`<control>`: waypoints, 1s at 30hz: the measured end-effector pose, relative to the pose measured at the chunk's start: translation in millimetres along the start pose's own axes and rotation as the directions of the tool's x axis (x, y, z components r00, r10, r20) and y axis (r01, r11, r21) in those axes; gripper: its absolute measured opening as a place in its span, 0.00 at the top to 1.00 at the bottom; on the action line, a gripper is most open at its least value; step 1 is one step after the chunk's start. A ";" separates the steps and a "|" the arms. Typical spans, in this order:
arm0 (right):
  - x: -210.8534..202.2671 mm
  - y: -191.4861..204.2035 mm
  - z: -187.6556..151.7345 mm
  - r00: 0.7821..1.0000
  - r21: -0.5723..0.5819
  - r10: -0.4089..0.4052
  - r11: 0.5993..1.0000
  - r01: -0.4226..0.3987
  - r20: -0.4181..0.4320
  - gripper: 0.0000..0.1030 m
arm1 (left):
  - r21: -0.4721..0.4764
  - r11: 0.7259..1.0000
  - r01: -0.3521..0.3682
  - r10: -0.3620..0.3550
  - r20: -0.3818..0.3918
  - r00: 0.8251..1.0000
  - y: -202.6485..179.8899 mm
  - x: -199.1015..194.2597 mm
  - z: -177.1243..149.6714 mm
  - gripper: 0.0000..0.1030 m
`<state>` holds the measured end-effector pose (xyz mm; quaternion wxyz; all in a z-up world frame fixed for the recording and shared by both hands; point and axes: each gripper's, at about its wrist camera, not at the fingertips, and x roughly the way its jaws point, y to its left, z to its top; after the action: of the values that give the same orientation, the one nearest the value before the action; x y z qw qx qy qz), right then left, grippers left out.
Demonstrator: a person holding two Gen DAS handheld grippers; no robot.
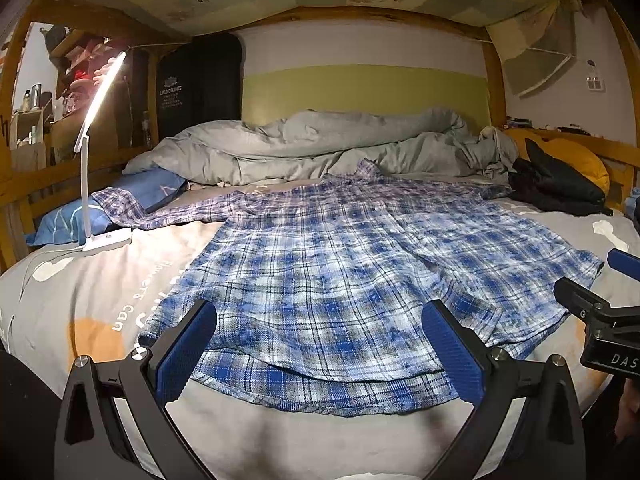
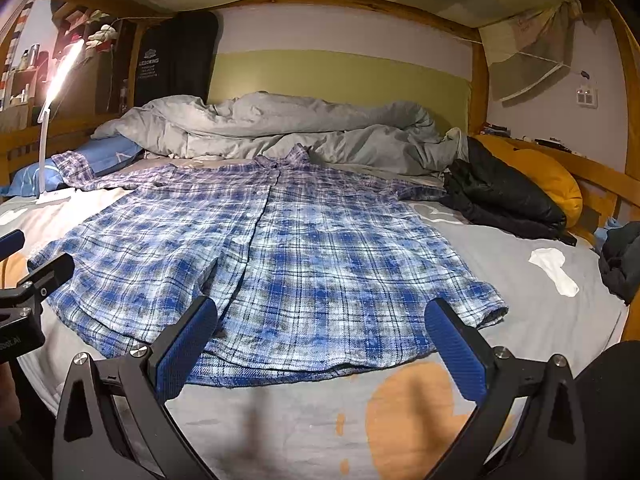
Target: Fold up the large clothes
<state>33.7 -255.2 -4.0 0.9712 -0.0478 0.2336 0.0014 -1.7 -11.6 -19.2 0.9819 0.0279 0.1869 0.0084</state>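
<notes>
Plaid shirt (image 1: 332, 264) lay flat on bed (image 2: 520, 280). Left gripper (image 1: 320, 352) and right gripper (image 2: 320, 344) hovered over hem, jaws apart, empty.

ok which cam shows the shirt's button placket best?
Right wrist: the plaid shirt's button placket runs near mid-frame, with white buttons visible down to the hem. Left wrist shows the same placket off to the right, foreshortened, buttons barely distinguishable.

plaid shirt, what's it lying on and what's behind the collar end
The plaid shirt lies flat on a grey printed bedsheet. Behind its collar sits a rumpled grey duvet. The sheet under the shirt is hidden.
</notes>
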 end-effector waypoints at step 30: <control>66.7 10.9 -27.6 0.911 -0.315 -0.048 0.945 -0.092 -0.410 0.00 | 0.068 0.997 0.035 0.002 -0.478 0.878 7.6 74.6 -37.4 0.01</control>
<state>80.3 -248.2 -59.8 0.8782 -0.2049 0.4303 0.0411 53.9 -0.1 -80.8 0.9039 0.0601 0.4236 -0.0004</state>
